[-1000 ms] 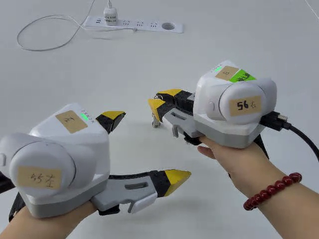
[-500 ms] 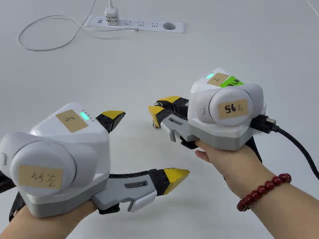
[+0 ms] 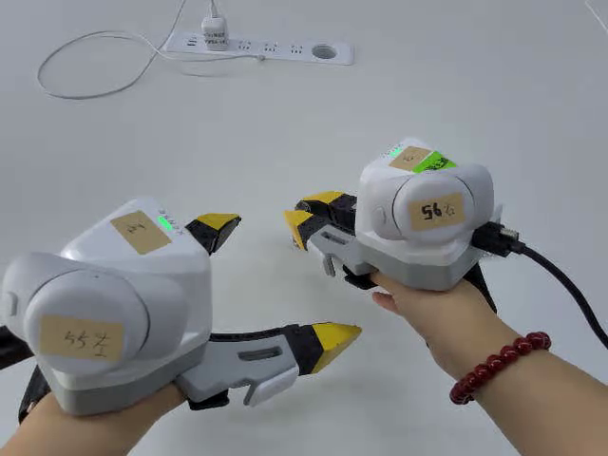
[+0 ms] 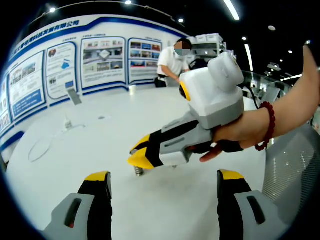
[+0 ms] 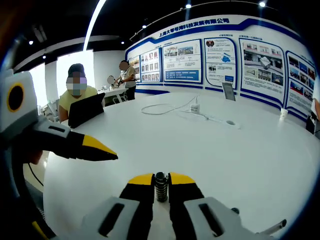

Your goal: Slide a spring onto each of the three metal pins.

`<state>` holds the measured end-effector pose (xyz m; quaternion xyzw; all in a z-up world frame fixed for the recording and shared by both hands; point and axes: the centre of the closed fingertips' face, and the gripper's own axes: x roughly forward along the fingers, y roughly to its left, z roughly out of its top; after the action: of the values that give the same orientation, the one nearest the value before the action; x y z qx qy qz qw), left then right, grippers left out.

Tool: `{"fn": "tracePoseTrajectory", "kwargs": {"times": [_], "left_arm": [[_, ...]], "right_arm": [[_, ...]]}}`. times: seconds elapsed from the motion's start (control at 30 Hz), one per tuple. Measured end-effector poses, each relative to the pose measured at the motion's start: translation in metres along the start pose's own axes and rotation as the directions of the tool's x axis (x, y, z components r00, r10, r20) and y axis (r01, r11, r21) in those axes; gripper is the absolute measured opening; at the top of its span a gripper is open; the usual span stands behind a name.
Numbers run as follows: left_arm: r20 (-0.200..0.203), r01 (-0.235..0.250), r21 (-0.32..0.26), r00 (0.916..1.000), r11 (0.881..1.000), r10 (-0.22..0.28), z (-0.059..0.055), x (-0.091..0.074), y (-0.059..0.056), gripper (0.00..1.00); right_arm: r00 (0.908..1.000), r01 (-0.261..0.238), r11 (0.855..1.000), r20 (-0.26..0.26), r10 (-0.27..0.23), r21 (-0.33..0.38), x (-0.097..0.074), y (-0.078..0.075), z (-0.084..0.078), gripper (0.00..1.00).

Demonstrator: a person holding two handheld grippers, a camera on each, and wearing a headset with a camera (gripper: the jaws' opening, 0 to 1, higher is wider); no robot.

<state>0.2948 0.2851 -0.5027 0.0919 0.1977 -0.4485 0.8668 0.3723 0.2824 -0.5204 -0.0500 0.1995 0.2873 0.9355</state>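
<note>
One spring (image 5: 160,187) is pinched upright in the right gripper (image 3: 309,213), jaws narrow, low over the table (image 3: 285,123). That gripper has edged left since a second ago (spring carried along). Left gripper (image 3: 277,280) gapes wide, empty. Pin-threading likely next.

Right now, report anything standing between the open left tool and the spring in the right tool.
Nothing visible does. Only bare white table lies between the left tool, which is open, and the small dark coiled metal spring clamped upright in the yellow tips of the right tool.
</note>
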Motion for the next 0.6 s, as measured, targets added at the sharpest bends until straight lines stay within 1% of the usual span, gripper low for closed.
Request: {"fn": "tracePoseTrajectory", "kwargs": {"times": [0.1, 0.4, 0.5, 0.6], "left_arm": [[-0.001, 0.002, 0.003, 1.0, 1.0, -0.002, 0.0, 0.0001, -0.0009, 0.88], [0.0, 0.005, 0.007, 1.0, 1.0, -0.005, 0.0008, 0.0001, -0.0017, 0.88], [0.002, 0.004, 0.009, 1.0, 1.0, -0.004, 0.0015, 0.0, -0.0017, 0.88], [0.003, 0.003, 0.016, 1.0, 1.0, -0.003, 0.0021, -0.0001, -0.0015, 0.87]], "right_arm": [[1.0, 0.003, 1.0, 0.0, -0.003, 0.012, 0.0002, -0.0003, 0.0, 0.12], [1.0, -0.002, 1.0, -0.007, 0.002, 0.013, -0.001, 0.0008, -0.0007, 0.13], [1.0, 0.008, 1.0, 0.001, -0.008, 0.022, -0.0043, -0.0003, 0.0032, 0.16], [0.9999, 0.005, 0.999, 0.015, -0.005, 0.032, -0.009, 0.0007, 0.0089, 0.18]]}}
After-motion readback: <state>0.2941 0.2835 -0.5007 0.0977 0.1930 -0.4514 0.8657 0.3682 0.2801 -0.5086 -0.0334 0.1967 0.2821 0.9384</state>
